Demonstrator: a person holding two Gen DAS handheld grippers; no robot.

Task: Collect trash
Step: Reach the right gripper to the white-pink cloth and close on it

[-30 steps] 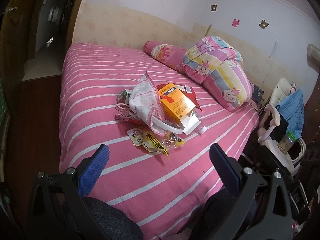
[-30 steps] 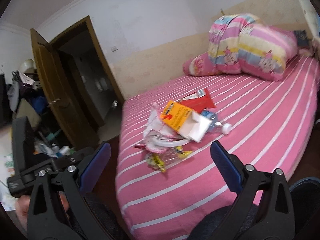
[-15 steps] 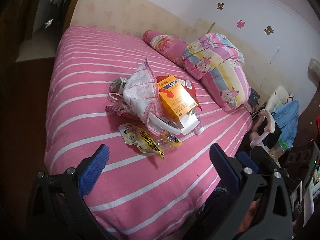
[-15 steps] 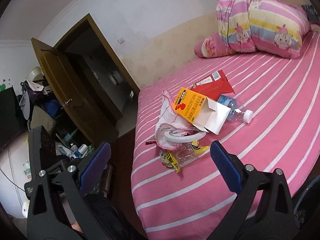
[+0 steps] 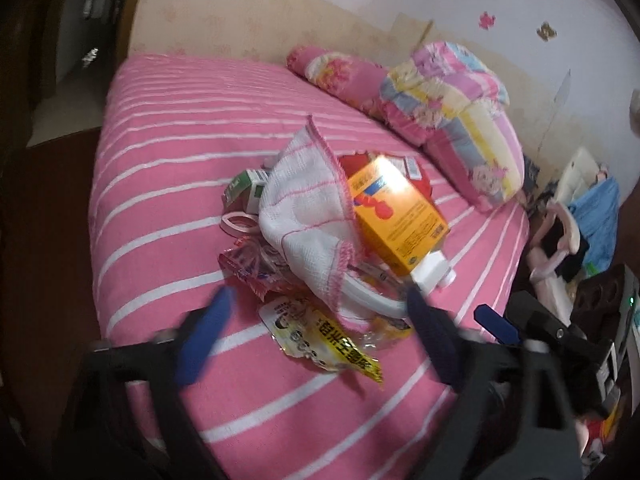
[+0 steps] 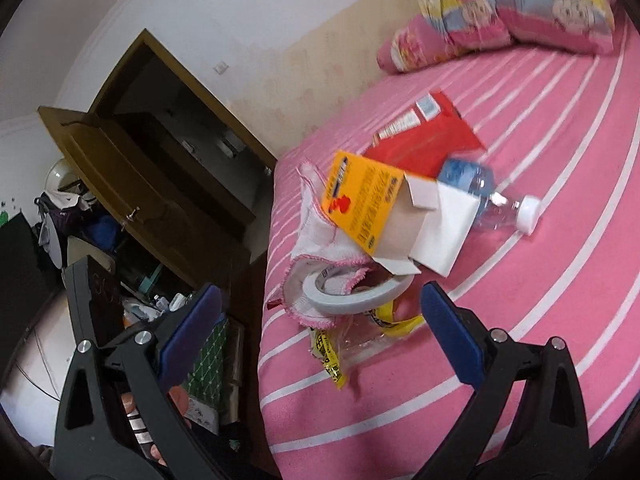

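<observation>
Bottle clear in right view, milk carton left only

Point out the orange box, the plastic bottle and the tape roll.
orange box (image 5: 394, 216): left wrist view, printed top face.
plastic bottle (image 6: 498, 206): right wrist view, clear neck beside the white cap.
tape roll (image 6: 352, 300): right wrist view, white outer band.

my grippers: 2 — left, right
orange box: 1
plastic bottle: 1
tape roll: 1
cloth: 1
red packet: 1 — I think
pillows: 2
</observation>
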